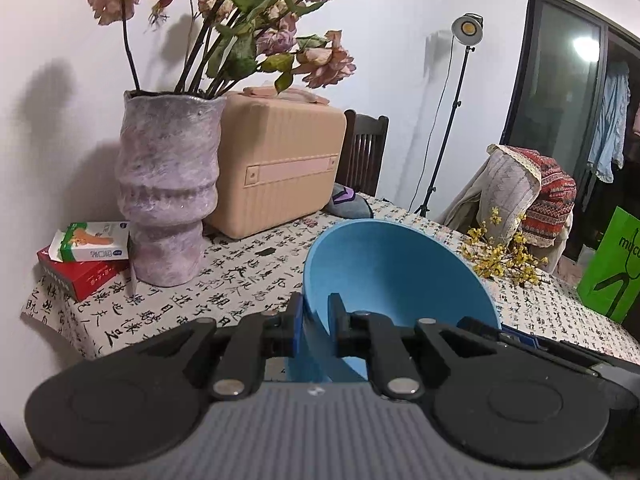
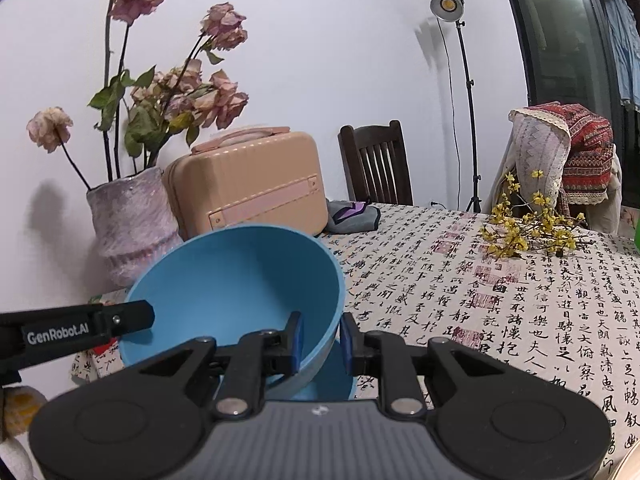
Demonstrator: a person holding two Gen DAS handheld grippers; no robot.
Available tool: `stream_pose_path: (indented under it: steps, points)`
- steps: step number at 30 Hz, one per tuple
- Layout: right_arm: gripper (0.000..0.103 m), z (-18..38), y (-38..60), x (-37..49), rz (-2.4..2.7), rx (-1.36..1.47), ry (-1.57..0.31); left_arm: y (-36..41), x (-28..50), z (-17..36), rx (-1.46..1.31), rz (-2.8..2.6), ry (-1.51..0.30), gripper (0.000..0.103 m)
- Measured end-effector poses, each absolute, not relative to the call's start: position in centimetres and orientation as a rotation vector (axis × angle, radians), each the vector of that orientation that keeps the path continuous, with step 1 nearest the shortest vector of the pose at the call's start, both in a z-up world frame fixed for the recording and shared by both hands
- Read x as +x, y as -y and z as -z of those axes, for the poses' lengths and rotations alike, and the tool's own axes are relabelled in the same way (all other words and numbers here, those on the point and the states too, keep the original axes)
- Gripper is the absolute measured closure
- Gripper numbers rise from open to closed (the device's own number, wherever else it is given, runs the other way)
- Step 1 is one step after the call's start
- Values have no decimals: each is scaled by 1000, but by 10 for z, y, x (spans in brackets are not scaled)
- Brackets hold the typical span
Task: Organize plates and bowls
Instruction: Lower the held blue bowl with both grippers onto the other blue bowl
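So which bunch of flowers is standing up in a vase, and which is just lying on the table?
The wilted pink roses stand in the purple vase by the wall. The small yellow sprigs lie loose on the tablecloth.

On your counter (image 2: 520, 304), under its calligraphy cloth, a purple vase (image 1: 168, 196) of wilted roses stands at ten o'clock, touching a peach case (image 1: 276, 164) behind it. Two small boxes (image 1: 86, 258) lie stacked at nine o'clock. Yellow sprigs (image 2: 532, 228) rest at two o'clock, a lamp stand (image 2: 460, 92) beyond.
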State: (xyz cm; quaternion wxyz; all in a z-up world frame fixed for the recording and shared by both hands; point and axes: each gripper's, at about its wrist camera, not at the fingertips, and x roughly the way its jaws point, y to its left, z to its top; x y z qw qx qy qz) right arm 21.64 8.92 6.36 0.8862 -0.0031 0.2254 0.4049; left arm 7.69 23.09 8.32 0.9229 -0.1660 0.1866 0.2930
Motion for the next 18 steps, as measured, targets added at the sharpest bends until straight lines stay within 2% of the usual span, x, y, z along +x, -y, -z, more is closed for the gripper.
stream_pose_path:
  steps: [18]
  points:
    - [84,-41,-100,217,-810,-42,-514,-241,85,-54,-372,-590,-459,91]
